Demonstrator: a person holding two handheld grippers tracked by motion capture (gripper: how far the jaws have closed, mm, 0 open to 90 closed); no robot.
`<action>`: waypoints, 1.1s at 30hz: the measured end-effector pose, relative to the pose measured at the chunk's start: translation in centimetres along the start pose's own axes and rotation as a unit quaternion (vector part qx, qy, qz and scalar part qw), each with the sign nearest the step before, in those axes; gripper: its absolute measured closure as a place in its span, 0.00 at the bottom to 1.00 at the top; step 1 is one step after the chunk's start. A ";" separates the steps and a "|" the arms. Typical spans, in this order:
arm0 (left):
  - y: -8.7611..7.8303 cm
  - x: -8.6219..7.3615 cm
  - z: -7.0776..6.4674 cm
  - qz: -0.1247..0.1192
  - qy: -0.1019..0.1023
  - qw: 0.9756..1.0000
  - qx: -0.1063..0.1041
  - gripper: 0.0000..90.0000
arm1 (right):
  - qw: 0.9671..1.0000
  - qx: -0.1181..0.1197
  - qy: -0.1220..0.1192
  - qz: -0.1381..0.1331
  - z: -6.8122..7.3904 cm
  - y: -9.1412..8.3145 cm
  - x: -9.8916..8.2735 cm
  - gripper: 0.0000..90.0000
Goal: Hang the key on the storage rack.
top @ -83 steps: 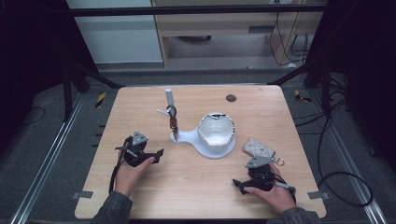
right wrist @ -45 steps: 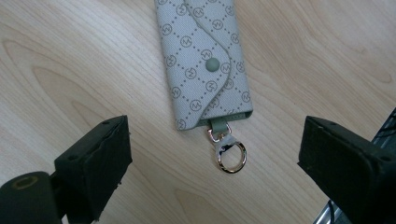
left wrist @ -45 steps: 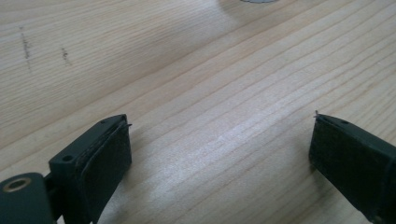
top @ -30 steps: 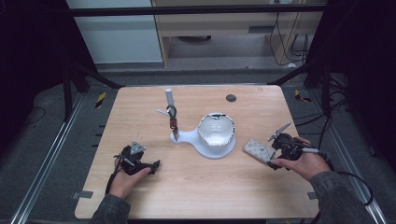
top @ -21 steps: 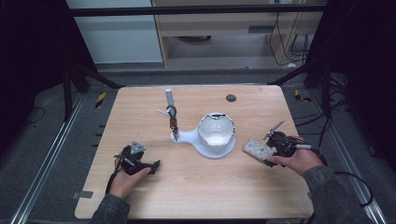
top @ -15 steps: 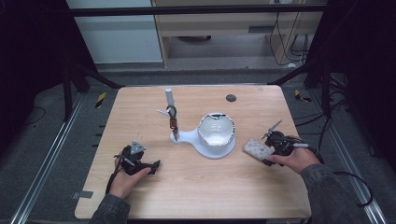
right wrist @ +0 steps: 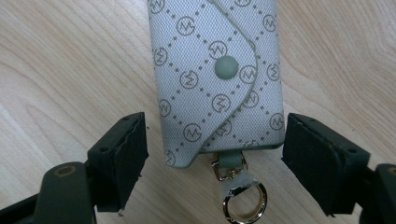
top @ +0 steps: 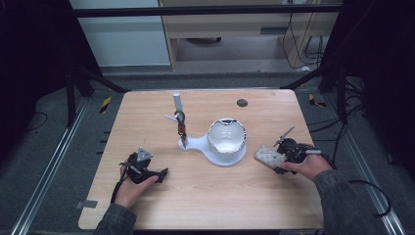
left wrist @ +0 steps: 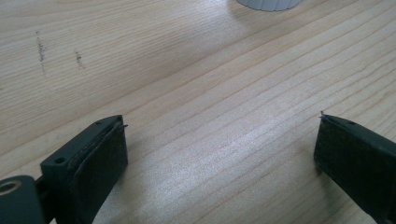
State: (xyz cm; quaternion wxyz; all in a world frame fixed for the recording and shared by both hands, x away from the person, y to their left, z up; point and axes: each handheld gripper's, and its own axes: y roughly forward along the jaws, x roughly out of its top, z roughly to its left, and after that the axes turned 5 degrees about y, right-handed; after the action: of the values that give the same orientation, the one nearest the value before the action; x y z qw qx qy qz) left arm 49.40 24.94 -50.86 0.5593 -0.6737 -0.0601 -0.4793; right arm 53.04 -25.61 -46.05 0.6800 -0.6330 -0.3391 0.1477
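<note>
Grey monogrammed pouch (right wrist: 218, 79) lies flat beside white stand (top: 221, 147); right gripper (right wrist: 212, 158) jaws released, straddling pouch's ring end. Left gripper (left wrist: 219, 154) released over bare wood.

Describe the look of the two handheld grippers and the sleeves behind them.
Both are black. The left gripper carries a grey three-cornered plate on top, and a dark cable trails from it. Its jaws are flat black blocks faced with dark pads. The right gripper has the same padded jaws with small screw holes, and a black cable runs off behind it. Both sleeves are dark grey.
</note>
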 end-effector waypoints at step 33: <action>0.0 0.0 0.0 0.001 0.002 1.000 -0.002 0.02 | 0.999 0.018 0.016 -0.021 -0.8 1.0 -0.6 0.27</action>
State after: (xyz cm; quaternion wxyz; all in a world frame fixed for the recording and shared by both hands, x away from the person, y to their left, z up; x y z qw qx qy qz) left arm 49.43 24.94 -50.85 0.5588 -0.6736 -0.0572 -0.4804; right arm 53.38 -26.45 -47.18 0.6995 -0.6157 -0.3388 0.1297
